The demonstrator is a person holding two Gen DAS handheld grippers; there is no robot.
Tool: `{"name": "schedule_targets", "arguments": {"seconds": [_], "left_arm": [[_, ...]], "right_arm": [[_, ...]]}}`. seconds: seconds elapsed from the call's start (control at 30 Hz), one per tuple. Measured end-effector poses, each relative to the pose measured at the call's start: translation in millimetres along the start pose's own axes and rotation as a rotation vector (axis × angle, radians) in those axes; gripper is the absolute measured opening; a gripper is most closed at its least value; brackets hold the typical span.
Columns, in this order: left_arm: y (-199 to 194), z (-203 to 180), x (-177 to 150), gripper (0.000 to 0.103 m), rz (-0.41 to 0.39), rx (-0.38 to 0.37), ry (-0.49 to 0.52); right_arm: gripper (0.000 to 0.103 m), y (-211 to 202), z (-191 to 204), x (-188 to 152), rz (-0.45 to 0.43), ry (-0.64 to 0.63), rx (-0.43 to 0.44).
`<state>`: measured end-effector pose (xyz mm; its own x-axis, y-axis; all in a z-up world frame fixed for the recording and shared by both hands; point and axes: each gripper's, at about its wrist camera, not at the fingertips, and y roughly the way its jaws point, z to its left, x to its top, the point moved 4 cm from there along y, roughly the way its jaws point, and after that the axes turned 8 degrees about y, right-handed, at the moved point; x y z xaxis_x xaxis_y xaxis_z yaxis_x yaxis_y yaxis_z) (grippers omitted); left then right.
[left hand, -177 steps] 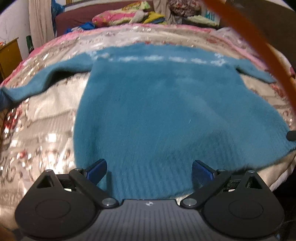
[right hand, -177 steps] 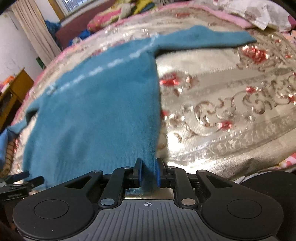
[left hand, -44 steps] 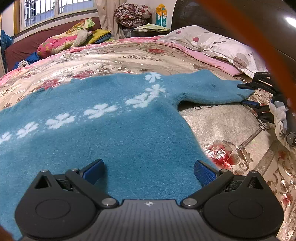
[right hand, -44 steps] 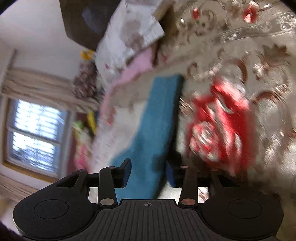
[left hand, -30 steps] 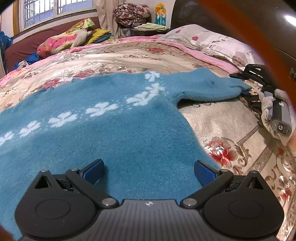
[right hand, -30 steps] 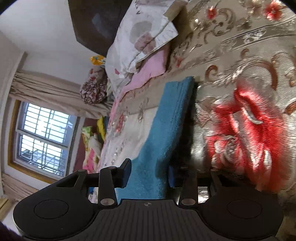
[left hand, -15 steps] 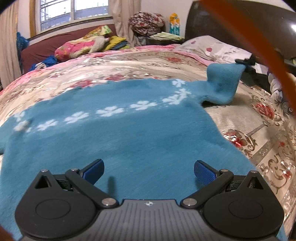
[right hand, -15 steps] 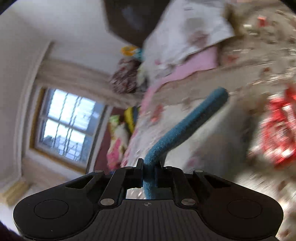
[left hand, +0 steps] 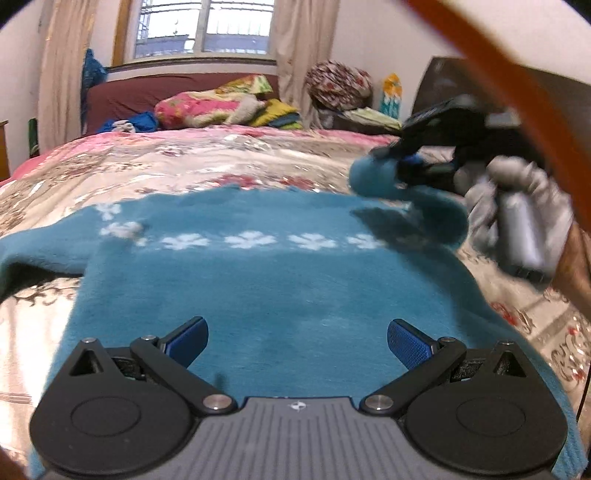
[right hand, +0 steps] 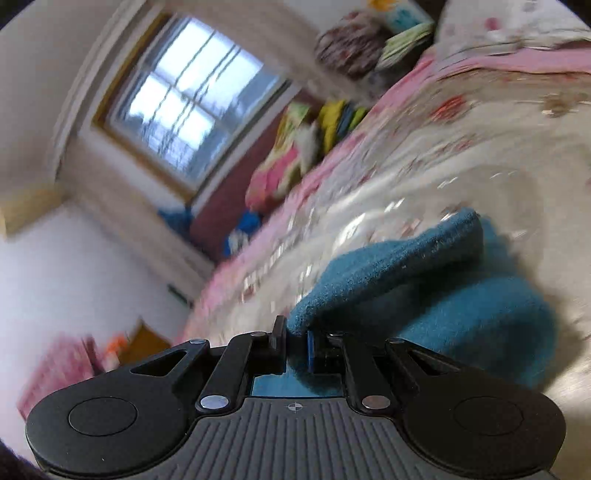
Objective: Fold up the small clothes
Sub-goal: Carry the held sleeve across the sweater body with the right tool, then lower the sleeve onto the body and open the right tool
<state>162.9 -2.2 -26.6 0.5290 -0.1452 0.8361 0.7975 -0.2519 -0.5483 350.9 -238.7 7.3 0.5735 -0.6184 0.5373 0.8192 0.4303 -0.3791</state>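
A small teal sweater (left hand: pixel 273 284) with a row of white flowers lies flat on the bedspread (left hand: pixel 229 166). My left gripper (left hand: pixel 297 338) is open and empty, low over the sweater's lower body. My right gripper (right hand: pixel 295 349) is shut on the cuff of the sweater's right sleeve (right hand: pixel 399 266). In the left wrist view the right gripper (left hand: pixel 402 162) holds that sleeve (left hand: pixel 384 177) lifted and curled over the sweater's right shoulder. The left sleeve (left hand: pixel 40 251) lies stretched out to the left.
Piled bedding and cushions (left hand: pixel 221 105) lie at the far end under the window (left hand: pixel 203 27). A dark headboard (left hand: pixel 480 96) and a bundle of clothes (left hand: pixel 340 86) stand at the right. A wooden cabinet (left hand: pixel 3 147) is at the left edge.
My right gripper closed on the sleeve cuff, lifted it off the bedspread and carried it inward over the sweater's shoulder. My left gripper stayed open and drew back a little towards the hem.
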Motion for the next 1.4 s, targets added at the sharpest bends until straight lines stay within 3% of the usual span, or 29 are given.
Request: {"name": "schedule_targets", "arguments": {"seconds": [0.2, 0.33, 0.53, 1.1, 1.4], "left_arm": [[-3.7, 27.8, -4.8, 0.103, -0.006, 0.000, -0.051], [-4.8, 38.6, -6.1, 0.103, -0.013, 0.002, -0.073], [-8.7, 44.4, -6.2, 0.103, -0.024, 0.002, -0.079], [-21.3, 52.5, -10.0, 0.103, -0.039, -0.003, -0.082], [-21.7, 64.0, -15.1, 0.103, -0.027, -0.002, -0.111]], "right_arm": [[0.011, 52.7, 46.4, -71.4, 0.121, -0.305, -0.106], [0.011, 68.5, 70.0, -117.8, 0.134, -0.581, -0.195], [0.012, 78.1, 75.3, -150.5, 0.130, -0.865, -0.279], [0.018, 105.9, 93.4, -164.0, 0.115, -0.987, -0.323], [0.015, 117.4, 100.8, -176.0, 0.076, -1.023, -0.357]]}}
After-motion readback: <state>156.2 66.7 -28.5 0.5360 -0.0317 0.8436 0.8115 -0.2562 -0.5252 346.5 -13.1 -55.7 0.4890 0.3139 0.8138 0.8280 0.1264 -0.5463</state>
